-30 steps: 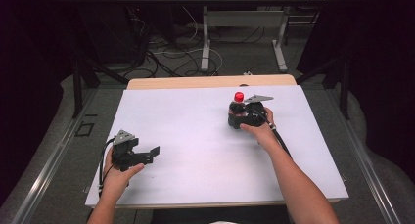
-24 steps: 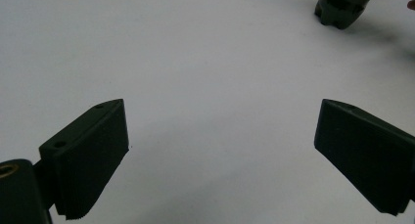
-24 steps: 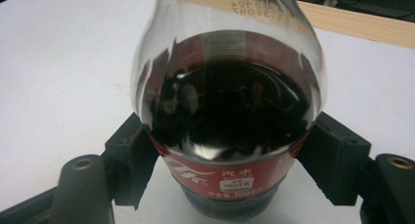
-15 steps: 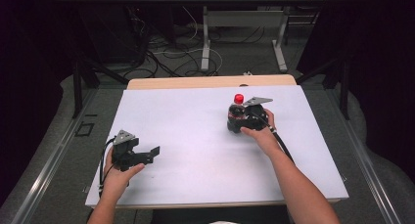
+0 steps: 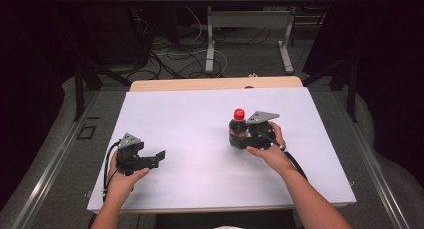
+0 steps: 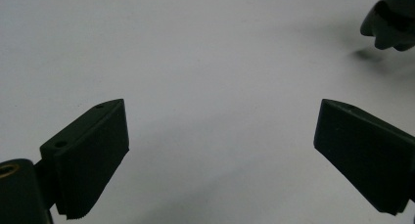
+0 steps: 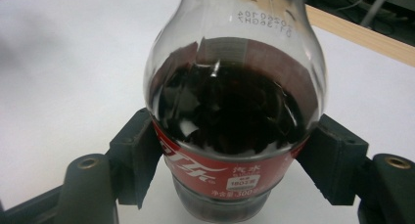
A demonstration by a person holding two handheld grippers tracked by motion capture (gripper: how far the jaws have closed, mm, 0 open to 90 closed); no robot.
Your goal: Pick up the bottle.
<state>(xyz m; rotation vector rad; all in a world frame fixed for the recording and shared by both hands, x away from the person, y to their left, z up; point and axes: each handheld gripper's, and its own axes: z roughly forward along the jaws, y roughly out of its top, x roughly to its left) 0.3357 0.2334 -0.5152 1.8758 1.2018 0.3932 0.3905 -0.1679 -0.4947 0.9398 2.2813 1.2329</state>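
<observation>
A smooth white table (image 5: 200, 119) is sitting in a dark room, cables (image 5: 170, 54) sprawling on the floor beyond. The right gripper (image 7: 230, 155) is pinching a glossy, bulbous cola bottle (image 7: 235, 101) between its matte jaws. The left gripper (image 6: 220, 155) is resting spread wide, nothing between.

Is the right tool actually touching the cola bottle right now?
Touching. In the right gripper view, the right tool has both jaws pressed against the red label of the cola bottle, one on each side, with no gap.
</observation>
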